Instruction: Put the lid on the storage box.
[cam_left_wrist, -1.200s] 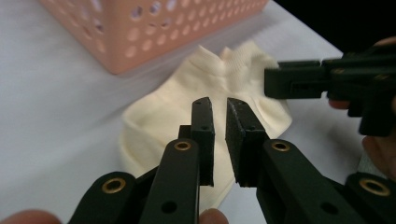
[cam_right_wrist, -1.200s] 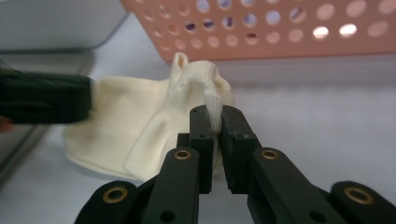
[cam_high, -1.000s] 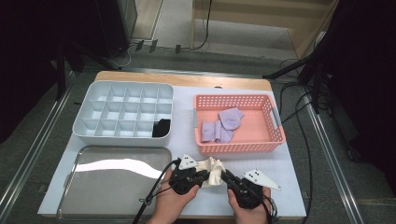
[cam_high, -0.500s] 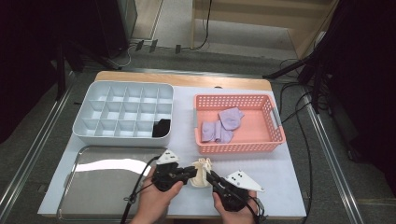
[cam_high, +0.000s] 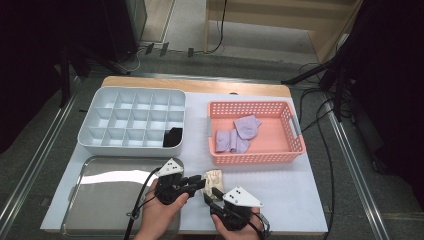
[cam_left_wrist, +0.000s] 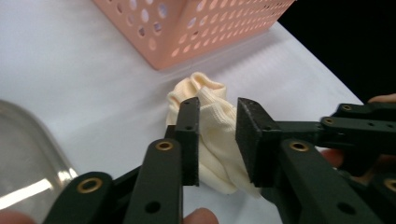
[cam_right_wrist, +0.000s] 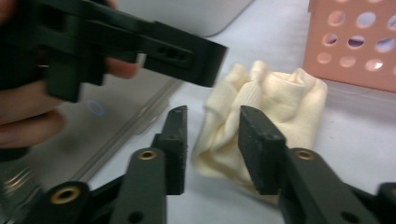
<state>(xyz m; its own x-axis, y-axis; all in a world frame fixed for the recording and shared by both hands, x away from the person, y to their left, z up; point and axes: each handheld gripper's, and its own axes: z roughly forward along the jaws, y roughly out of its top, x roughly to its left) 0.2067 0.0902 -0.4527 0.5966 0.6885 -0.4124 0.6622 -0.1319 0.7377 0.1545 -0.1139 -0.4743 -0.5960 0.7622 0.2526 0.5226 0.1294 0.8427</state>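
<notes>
Metal tray, front-left of table, shiny, bare; its rim also at the left edge of the left gripper view.

Behind it: white divider box, many compartments. A black item sits in the front-row cell at its right end.

Left gripper, held in the person's left hand, lies low over the tray's right rim, jaws pointing right toward the cream sock. In the left gripper view the jaws stand apart w/ the sock bundle between them; left pad at the fabric, right pad w/ a gap. Jaws have just been opening, not clamped on it.

Cream sock: bunched, on the white table top, just in front of the pink basket, betw. the two grippers.

Right gripper, in the right hand, comes in from the front, jaws aimed at the sock's near side. Right gripper view: jaws parted, sock just ahead and partly betw. the tips, pads not pressing. Jaws have just been opening too.

Pink basket, right-rear: lilac socks inside, loosely piled toward its left half.
</notes>
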